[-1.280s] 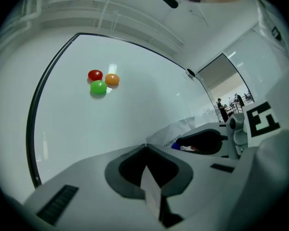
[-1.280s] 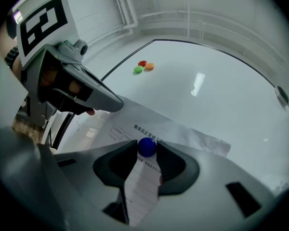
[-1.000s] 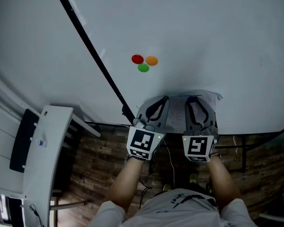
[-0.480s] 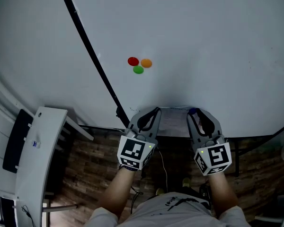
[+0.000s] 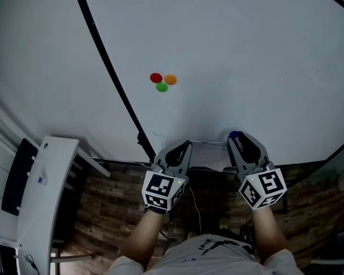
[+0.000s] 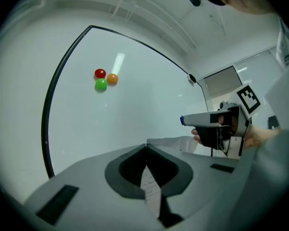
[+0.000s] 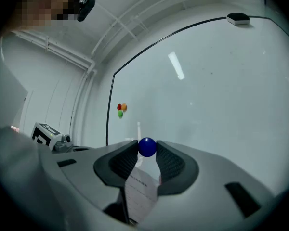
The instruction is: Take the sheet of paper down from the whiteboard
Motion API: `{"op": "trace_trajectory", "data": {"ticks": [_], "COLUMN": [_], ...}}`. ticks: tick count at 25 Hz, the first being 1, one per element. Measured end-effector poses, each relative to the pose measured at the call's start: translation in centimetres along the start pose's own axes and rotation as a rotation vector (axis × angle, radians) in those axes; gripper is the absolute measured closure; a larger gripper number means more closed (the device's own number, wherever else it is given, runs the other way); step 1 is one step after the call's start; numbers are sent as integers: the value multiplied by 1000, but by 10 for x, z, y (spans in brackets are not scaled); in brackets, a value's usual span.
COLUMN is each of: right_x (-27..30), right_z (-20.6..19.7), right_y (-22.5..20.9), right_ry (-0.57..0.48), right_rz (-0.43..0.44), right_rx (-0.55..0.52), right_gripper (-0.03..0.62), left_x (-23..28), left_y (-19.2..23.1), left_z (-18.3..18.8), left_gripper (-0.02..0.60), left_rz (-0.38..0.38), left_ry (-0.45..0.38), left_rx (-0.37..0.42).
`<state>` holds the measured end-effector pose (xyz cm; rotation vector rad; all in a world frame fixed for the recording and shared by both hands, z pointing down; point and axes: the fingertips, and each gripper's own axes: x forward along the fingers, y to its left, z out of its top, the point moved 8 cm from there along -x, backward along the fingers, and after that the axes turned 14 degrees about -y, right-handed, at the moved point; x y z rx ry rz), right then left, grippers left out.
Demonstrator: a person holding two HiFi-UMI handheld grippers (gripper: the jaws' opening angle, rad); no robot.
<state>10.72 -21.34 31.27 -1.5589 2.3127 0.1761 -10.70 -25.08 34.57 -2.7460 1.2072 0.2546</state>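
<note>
paper (image 5: pixel 208 152) lowered | left hand-held gripper (image 6: pixel 146 150) clamps paper | right hand-held gripper (image 5: pixel 239 144) pinches blue magnet (image 7: pixel 147 147)

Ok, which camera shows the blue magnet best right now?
The right gripper view: the blue magnet fills the gap between the right gripper's jaw tips, with the paper just below. The head view shows only a blue speck; the left gripper view, a small blue dot at that gripper's tip.

Whiteboard (image 5: pixel 246 67), black-framed, carrying a red magnet (image 5: pixel 155 78), an orange magnet (image 5: pixel 170 79) and a green magnet (image 5: pixel 161 87) clustered together near its left edge, with a blue magnet (image 5: pixel 234 135) and the sheet of paper (image 5: pixel 209 152) at its lower edge, well apart from the cluster.
</note>
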Motion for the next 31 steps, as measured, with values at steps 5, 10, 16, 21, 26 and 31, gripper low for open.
{"op": "trace_trajectory", "data": {"ticks": [5,10,16,21,26,31], "right_x": [0,0,-2,-4,-4,-6], "right_z": [2,5,11,13,8,13], "right_y": [1,1,5,5,2,2], "right_ry": [11,8,-3,-8,-6,-11], "right_rz": [-14,-15,-12,-10,-6,-1], "right_rx": [-23,-47,-62,-66,-63,-69], "right_gripper": [468,470,470,470,470,470], "left_x": [1,2,-2,-2,-1,-1], "left_y": [-4,-6,-8,-11,-10,-14], "left_z": [3,6,13,14,12,17], "left_gripper": [569,569,569,569,569,569], "left_rz": [-1,-2,-3,-2,2,-1], "left_ry": [-4,-5,-15,-16,-16,-26], "left_rx": [-7,0,2,3,-3,-3]}}
